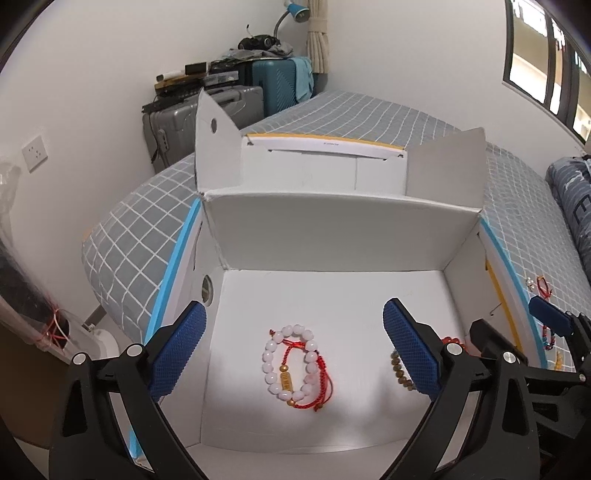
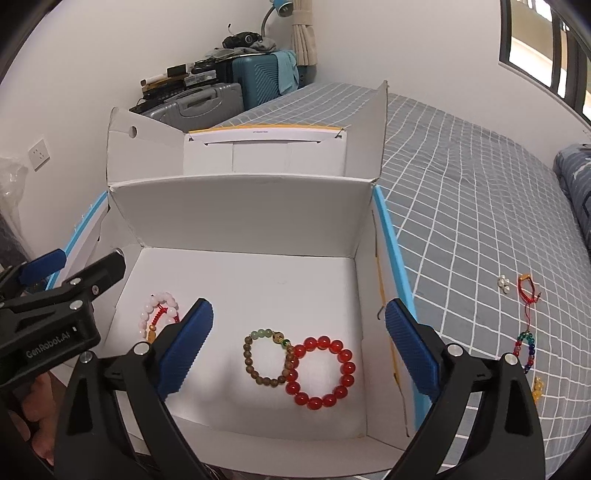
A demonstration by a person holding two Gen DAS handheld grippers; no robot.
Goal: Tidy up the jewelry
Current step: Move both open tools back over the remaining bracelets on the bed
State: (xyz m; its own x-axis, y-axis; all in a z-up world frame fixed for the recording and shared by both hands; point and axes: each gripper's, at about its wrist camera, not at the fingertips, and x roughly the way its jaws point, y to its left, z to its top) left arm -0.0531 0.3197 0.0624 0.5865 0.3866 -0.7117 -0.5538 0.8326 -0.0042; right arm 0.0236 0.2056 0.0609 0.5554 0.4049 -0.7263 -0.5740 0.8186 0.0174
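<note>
Red bead bracelet (image 2: 320,370) lies touching brown bead bracelet (image 2: 269,357) inside white box (image 2: 240,218).

A bedroom in a home is shown. A bed (image 2: 461,177) with a grey checked sheet is seen, and a folded quilt (image 2: 576,177) lies at its far right. Beyond the bed's far end, suitcases (image 2: 258,79) are stacked against the wall under a lamp (image 2: 280,7). A curtain (image 2: 304,33) and a window (image 2: 546,44) are set behind the bed.

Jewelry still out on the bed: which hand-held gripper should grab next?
Probably right. The right hand-held gripper is open, empty and on the box's side nearest the multicolour bracelet on the bedspread.
</note>
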